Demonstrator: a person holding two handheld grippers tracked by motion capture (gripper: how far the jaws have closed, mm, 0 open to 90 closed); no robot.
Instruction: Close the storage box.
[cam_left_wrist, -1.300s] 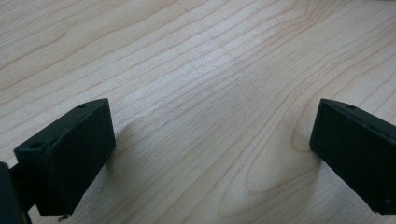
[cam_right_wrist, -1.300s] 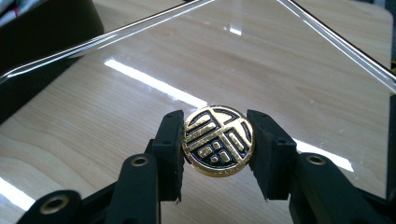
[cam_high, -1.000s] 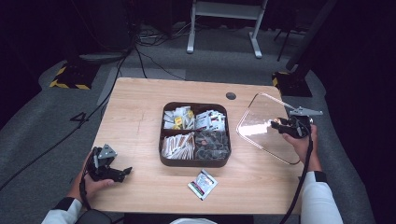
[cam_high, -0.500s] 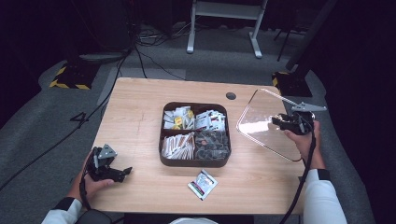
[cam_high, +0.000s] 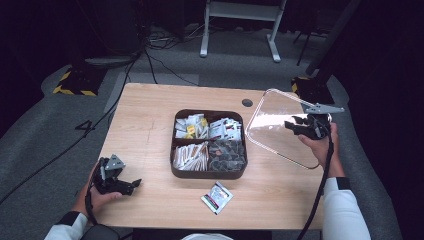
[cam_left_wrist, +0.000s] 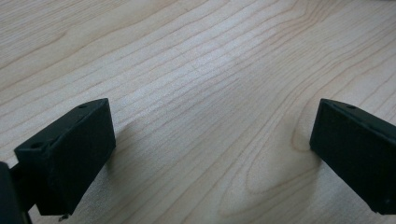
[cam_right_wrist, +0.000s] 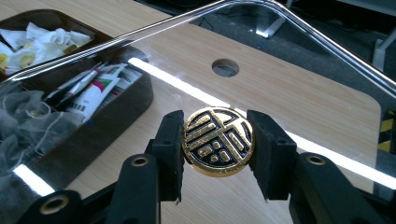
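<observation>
A dark brown tray (cam_high: 175, 145) with four compartments of sachets, sticks and tea bags sits mid-table. My right gripper (cam_high: 295, 125) holds a clear square lid (cam_high: 272, 127) tilted above the table's right side. In the right gripper view its jaws are shut on the lid's round gold-and-black knob (cam_right_wrist: 218, 141), with the tray (cam_right_wrist: 140, 95) seen through the clear lid (cam_right_wrist: 299, 60). My left gripper (cam_high: 131, 184) rests at the table's front left, pointing right. Its jaws stand wide apart over bare wood (cam_left_wrist: 205, 93) with nothing between them.
A single sachet (cam_high: 217, 197) lies on the table in front of the tray. A round cable hole (cam_high: 247, 102) sits near the far edge. Cables and a white stand's legs (cam_high: 240, 30) lie on the floor beyond the table.
My right gripper has lifted the clear lid higher and moved it a little; the lid tilts more steeply. The left gripper has stayed where it was.
</observation>
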